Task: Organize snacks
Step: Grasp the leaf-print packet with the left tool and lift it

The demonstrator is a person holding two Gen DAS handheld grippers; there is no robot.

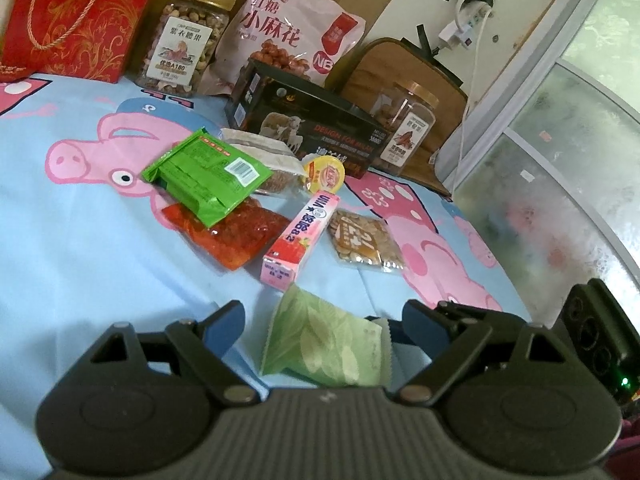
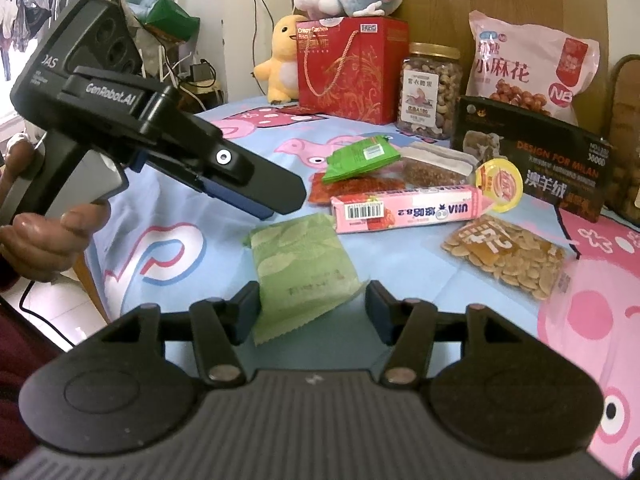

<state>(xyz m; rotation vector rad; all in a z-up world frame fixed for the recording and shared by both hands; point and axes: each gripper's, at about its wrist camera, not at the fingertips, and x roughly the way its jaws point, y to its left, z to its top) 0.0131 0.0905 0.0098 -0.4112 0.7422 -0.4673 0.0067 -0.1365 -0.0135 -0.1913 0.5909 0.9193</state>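
Approaching: both tools converge on the pale green packet [image 2: 303,268].
Left tool [image 1: 322,322]: jaws wide, packet lying between them, ungripped.
Right tool [image 2: 313,307]: jaws wide, packet's near edge just ahead.
Risk: thin, flat packet may slip or crumple on the soft pig-print cloth [image 1: 80,240]; tools could collide.

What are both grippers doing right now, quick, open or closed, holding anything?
Left gripper: open, holding nothing, pale green packet between its fingers.
Right gripper: open, holding nothing, over the same packet.
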